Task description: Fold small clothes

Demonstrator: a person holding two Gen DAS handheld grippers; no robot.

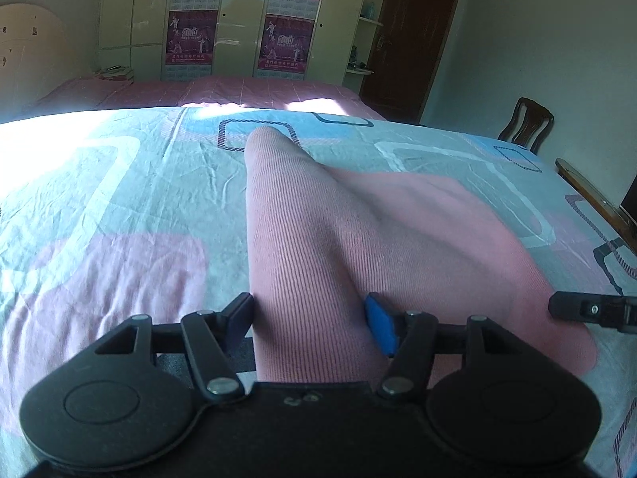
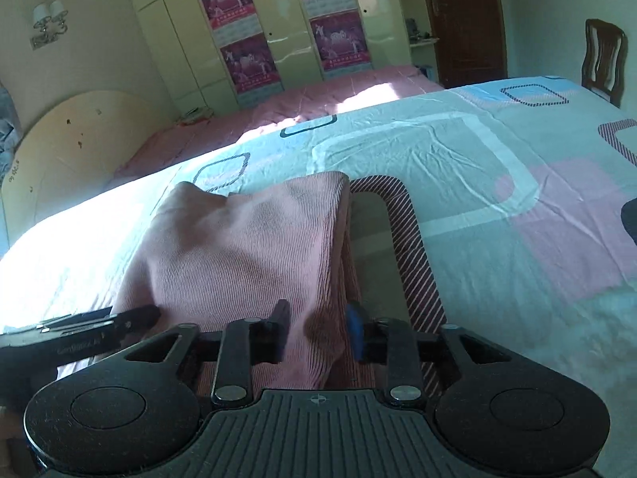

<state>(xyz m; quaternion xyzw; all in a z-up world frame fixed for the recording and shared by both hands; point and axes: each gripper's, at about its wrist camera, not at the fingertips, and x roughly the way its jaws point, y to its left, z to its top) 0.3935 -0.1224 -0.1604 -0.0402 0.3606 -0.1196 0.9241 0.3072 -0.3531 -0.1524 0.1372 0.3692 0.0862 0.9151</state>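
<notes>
My left claw [image 1: 310, 320] stands fairly wide with a raised ridge of the pink ribbed garment [image 1: 358, 231] running between its fingers; the cloth fills the gap from the black pad [image 1: 239, 314] to the blue pad [image 1: 380, 328], and both pads appear to press on it, so I take it as gripped. The garment lies on the patterned bed sheet [image 1: 119, 199], its ridge reaching away to the far side and the rest spreading flat to the right. At the right edge of this view the tip of my right claw [image 2: 318, 330] sits on the near right corner of the cloth.

In the right wrist view, that claw stands half wide around a bunched edge of the same garment. Whether its pads truly pinch the cloth, I cannot tell. The garment's folded edge lies just left of a striped band printed on the sheet. My left claw shows low at the left there.
</notes>
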